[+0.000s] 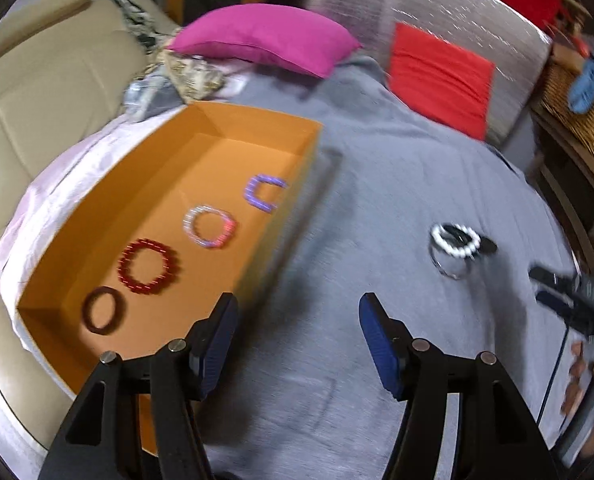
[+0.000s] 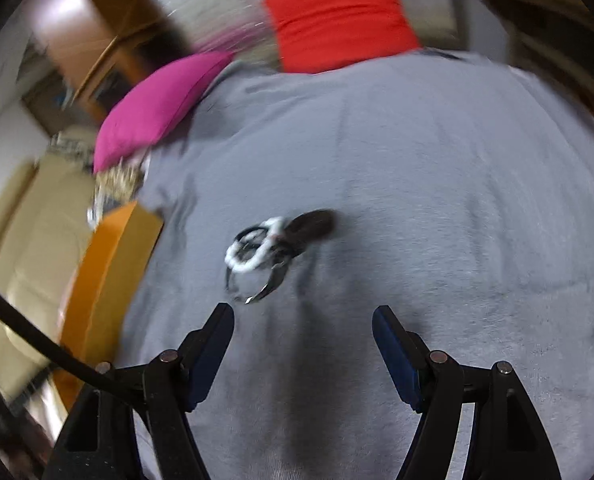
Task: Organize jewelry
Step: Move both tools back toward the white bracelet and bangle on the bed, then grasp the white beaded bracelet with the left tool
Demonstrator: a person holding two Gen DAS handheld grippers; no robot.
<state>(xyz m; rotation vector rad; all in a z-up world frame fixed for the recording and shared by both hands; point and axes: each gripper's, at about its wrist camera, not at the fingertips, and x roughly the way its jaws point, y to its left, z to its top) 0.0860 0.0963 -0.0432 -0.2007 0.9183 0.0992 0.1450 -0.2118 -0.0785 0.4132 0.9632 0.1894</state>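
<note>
Orange box (image 1: pixel 257 120): four bracelets (image 1: pixel 149 266) filed inside. I count a tangled pile (image 2: pixel 257 254) outstanding beside it on the grey blanket (image 2: pixel 417 160). Left tool (image 1: pixel 297 340) and right tool (image 2: pixel 303 344): spread wide, empty.

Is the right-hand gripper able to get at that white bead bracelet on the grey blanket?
Probably yes. The right gripper is open and the white bracelet lies just ahead on the grey blanket, with nothing between; it is tangled with other dark bracelets, though.
</note>
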